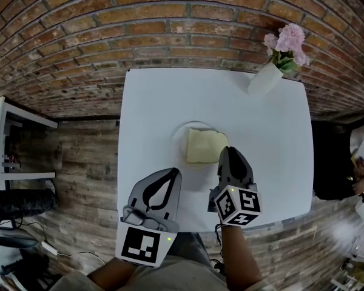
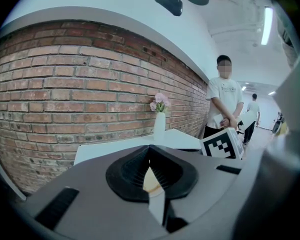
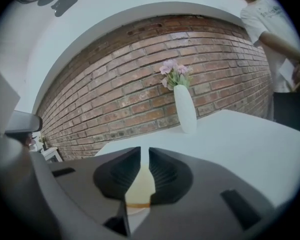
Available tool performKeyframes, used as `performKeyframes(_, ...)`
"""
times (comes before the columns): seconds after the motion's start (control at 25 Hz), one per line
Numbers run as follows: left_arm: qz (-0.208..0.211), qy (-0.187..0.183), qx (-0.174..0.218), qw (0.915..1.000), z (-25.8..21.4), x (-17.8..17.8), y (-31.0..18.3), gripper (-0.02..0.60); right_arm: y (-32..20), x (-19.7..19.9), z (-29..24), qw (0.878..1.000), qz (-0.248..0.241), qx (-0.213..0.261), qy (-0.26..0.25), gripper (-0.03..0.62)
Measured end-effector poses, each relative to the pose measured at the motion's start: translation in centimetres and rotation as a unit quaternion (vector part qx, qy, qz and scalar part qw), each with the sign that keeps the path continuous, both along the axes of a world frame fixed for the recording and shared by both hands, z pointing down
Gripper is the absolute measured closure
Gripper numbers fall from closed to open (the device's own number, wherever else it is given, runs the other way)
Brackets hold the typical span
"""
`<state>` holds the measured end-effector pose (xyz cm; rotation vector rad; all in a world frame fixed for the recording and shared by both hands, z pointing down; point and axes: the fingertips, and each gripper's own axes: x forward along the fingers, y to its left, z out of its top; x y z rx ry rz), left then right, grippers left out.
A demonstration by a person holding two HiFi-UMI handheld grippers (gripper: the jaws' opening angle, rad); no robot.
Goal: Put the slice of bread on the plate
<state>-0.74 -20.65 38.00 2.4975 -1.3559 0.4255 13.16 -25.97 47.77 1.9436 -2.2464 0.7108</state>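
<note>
Right gripper point(image 1: 227, 153) tilted down over bread point(image 1: 203, 145) edge, left gripper point(image 1: 173, 173) alongside

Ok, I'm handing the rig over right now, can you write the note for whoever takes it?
Left tongs: shut, empty, over the white table near its front edge, short of the plate.
Right tongs: jaws a little apart, gripping nothing, by the bread's near right corner.
Slice of bread: lies flat on the plate, mid-table.
Done: bread is on the plate.
Left: probably only backing both tongs clear.
</note>
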Motion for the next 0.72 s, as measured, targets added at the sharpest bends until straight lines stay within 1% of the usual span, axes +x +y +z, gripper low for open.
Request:
performKeyframes(0.24, 0.003, 0.004, 0.009, 0.9999, -0.8, 0.2, 0.7, 0.572, 1.2, -0.9, -3.9, 0.998, -0.015, 0.048, 0.034, 0.584)
performKeyframes(0.56, 0.008, 0.011, 0.024, 0.9996, -2.1, 0.3, 2.0, 0.572, 4.1, -2.4, -9.4, 0.992, -0.042, 0.103, 0.056, 0.586)
performKeyframes(0.72, 0.011, 0.014, 0.03, 0.9994, -2.7, 0.3, 2.8, 0.572, 5.6, -3.3, -11.8, 0.99, -0.048, 0.122, 0.056, 0.586)
